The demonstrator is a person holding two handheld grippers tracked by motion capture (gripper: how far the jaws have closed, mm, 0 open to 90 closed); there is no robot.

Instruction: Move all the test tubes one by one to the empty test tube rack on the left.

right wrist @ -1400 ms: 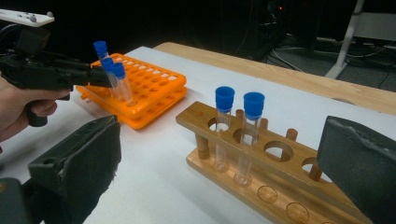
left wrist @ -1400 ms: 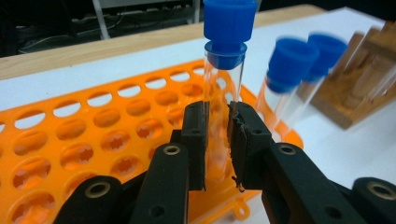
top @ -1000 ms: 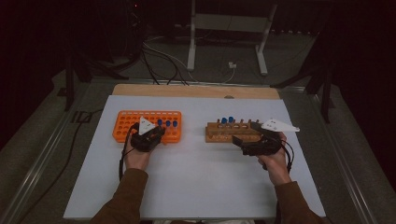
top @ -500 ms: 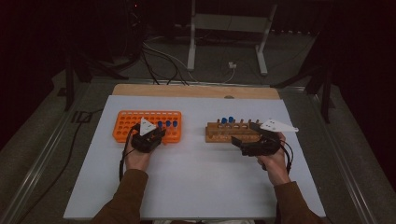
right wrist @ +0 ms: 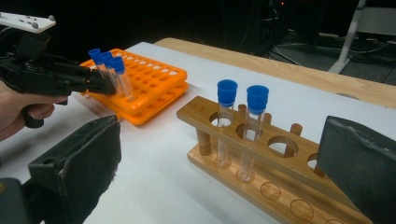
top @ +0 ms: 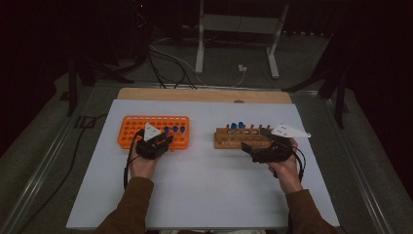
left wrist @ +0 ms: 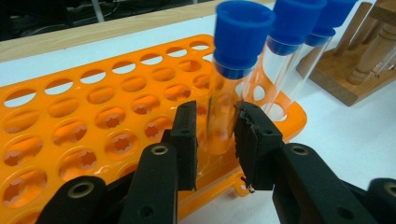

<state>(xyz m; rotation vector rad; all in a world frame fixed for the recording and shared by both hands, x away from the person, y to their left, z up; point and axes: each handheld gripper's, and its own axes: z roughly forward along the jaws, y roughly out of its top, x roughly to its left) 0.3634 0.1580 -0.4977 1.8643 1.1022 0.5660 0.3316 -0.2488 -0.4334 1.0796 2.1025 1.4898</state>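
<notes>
Test tube in the jaws: blue-capped tube (left wrist: 232, 79) standing upright in a hole at the near right corner of the orange rack (left wrist: 93, 121), between the left gripper's pads.
Left gripper (left wrist: 214, 135): jaws have just been opening a little; the pads (left wrist: 187, 135) stand close on either side of the glass, the tube set between them, and a firm press cannot be told.
Neighbouring tubes: two more blue-capped tubes (left wrist: 292, 56) stand in the same rack row, just beyond the first.
Orange rack in the high view: lies on the left half of the white surface (top: 204, 190), toward its far edge, with the left gripper (top: 160, 141) at its near edge.
Right gripper (right wrist: 224, 172): jaws spread wide apart, nothing between them, facing the wooden rack (right wrist: 261, 172).
Wooden rack: on the right half of the surface; two blue-capped tubes (right wrist: 242, 130) stand upright in adjacent holes at its left end.
</notes>
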